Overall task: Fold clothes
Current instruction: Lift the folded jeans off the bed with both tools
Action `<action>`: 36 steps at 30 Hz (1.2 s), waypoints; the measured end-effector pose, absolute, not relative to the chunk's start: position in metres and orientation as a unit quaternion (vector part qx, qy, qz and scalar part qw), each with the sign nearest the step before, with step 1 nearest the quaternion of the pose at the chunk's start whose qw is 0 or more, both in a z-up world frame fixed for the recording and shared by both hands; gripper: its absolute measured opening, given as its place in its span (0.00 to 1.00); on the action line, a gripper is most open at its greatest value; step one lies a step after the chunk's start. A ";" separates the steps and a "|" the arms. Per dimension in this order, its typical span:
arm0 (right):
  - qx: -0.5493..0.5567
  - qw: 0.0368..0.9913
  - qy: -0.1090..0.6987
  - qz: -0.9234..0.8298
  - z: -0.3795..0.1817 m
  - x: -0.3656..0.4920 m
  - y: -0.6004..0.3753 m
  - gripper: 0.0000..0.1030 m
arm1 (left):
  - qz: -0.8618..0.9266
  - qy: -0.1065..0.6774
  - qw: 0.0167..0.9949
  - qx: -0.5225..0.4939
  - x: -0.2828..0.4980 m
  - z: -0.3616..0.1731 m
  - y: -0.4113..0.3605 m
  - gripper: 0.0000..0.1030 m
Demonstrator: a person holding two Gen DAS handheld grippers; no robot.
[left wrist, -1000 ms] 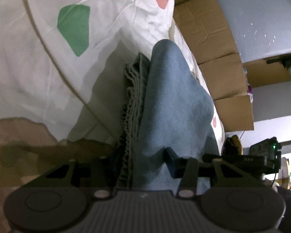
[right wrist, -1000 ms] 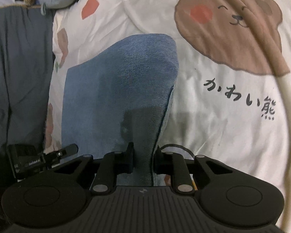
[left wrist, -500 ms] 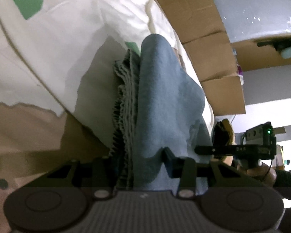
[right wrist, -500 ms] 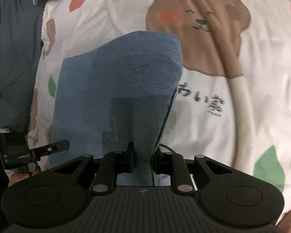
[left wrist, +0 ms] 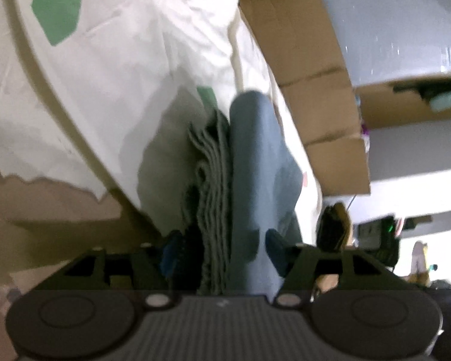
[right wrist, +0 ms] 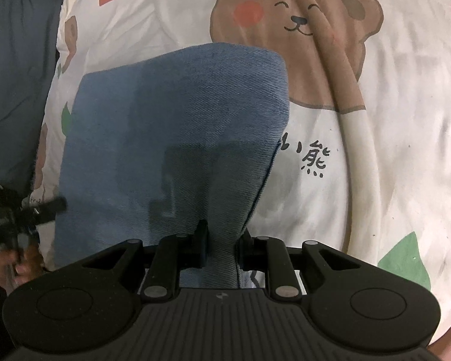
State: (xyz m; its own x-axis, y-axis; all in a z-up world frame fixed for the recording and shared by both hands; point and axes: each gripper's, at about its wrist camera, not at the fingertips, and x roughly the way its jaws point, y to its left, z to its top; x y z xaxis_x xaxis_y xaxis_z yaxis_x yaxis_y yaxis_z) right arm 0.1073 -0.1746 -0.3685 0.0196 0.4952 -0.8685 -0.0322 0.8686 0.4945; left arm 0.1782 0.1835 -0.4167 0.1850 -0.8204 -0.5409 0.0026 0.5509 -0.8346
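One folded blue denim garment [right wrist: 177, 138] on one white bear-print bedsheet [right wrist: 360, 165], pinched at two points. At 9 o'clock in the right wrist view, left gripper [left wrist: 222, 246] clamped on a bunched edge of several layers. At 6 o'clock, right gripper [right wrist: 222, 239] nearly closed, squeezing a thin denim fold; two brown cardboard boxes [left wrist: 300, 60] at 1 o'clock in the left wrist view.

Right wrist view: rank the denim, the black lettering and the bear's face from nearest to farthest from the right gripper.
1. Denim: clamped in the right gripper, spreading up and left.
2. Black lettering: on the sheet, just right of the denim's edge.
3. Bear's face: top of frame, beyond the denim's far fold.
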 end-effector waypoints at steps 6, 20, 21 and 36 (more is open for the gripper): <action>0.178 0.689 0.676 0.193 -0.372 0.108 -0.176 0.21 | -0.306 0.573 0.664 -0.371 0.187 -0.431 0.174 0.66; 0.201 0.684 0.673 0.196 -0.375 0.109 -0.183 0.23 | -0.344 0.611 0.614 -0.361 0.195 -0.460 0.137 0.70; 0.206 0.685 0.671 0.197 -0.376 0.108 -0.184 0.23 | -0.346 0.612 0.612 -0.362 0.196 -0.461 0.136 0.70; 0.295 0.692 0.612 0.243 -0.401 0.086 -0.202 0.43 | -0.366 0.631 0.590 -0.347 0.208 -0.467 0.122 0.70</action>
State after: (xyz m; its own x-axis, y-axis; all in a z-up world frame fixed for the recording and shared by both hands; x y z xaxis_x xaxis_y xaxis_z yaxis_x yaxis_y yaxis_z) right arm 0.0857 -0.2019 -0.4015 0.1314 0.6980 -0.7039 0.0248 0.7075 0.7062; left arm 0.2076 0.1221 -0.4672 -0.0634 -0.8687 -0.4912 -0.0058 0.4925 -0.8703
